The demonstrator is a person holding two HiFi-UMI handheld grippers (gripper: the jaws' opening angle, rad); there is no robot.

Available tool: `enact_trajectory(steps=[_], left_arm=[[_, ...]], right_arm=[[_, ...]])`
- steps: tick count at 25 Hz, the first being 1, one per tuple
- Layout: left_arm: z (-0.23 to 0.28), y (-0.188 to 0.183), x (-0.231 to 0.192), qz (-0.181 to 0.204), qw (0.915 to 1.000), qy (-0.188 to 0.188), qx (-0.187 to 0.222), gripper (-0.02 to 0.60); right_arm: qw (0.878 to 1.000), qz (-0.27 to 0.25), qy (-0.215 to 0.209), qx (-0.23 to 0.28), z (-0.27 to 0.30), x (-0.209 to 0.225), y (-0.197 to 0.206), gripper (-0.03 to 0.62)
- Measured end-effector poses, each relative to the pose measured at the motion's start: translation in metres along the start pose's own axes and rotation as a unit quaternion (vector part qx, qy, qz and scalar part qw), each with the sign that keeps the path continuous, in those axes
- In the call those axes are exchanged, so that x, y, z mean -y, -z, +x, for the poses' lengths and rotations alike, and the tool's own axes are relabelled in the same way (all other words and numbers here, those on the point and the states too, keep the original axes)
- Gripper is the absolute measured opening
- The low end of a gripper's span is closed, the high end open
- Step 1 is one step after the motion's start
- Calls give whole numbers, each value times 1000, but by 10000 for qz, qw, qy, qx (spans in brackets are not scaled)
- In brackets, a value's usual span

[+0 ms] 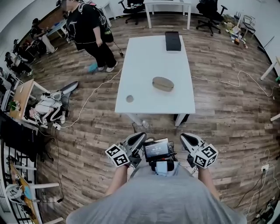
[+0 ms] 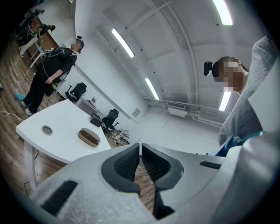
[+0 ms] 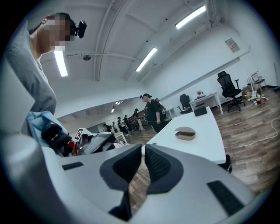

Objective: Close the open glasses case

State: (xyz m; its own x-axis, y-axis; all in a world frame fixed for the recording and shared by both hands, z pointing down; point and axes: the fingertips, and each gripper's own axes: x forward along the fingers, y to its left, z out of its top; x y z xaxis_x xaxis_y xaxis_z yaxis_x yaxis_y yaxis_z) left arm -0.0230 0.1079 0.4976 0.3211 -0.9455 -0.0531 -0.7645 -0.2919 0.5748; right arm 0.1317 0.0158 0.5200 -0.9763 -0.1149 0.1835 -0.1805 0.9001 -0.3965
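Glasses case [image 1: 162,83] lies ajar, long axis across the white table [image 1: 144,65].

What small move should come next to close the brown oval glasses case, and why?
Probably step forward, bringing both grippers toward the brown oval glasses case. Its lid stands slightly raised on the white table, while the left gripper and right gripper, both shut and empty, are near the body, short of the table.

One white table [image 1: 148,65]; on it one glasses case [image 1: 162,83], one black box [image 1: 173,40], one round cap [image 1: 130,99]. Two grippers: left gripper [image 1: 141,135], right gripper [image 1: 184,136]. Two office chairs [image 1: 209,13]. One standing person [image 1: 89,30] near table.
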Motion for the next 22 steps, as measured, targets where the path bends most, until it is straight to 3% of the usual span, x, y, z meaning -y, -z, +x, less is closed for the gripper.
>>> enact_trajectory(steps=[10,15,22], left_arm=[[35,-59,-89,-219,9982,431,-342,21],[51,-87,-130,-199,9961,662,-555,21],[69,-97,-158,-229,9882,1112,-1023,20]], right_arm=[[9981,151,585,131,90,25,-31,34],[9935,257,1020,430,128,31,-47,34],[9860,294,1487,695,148,27,-53,34]])
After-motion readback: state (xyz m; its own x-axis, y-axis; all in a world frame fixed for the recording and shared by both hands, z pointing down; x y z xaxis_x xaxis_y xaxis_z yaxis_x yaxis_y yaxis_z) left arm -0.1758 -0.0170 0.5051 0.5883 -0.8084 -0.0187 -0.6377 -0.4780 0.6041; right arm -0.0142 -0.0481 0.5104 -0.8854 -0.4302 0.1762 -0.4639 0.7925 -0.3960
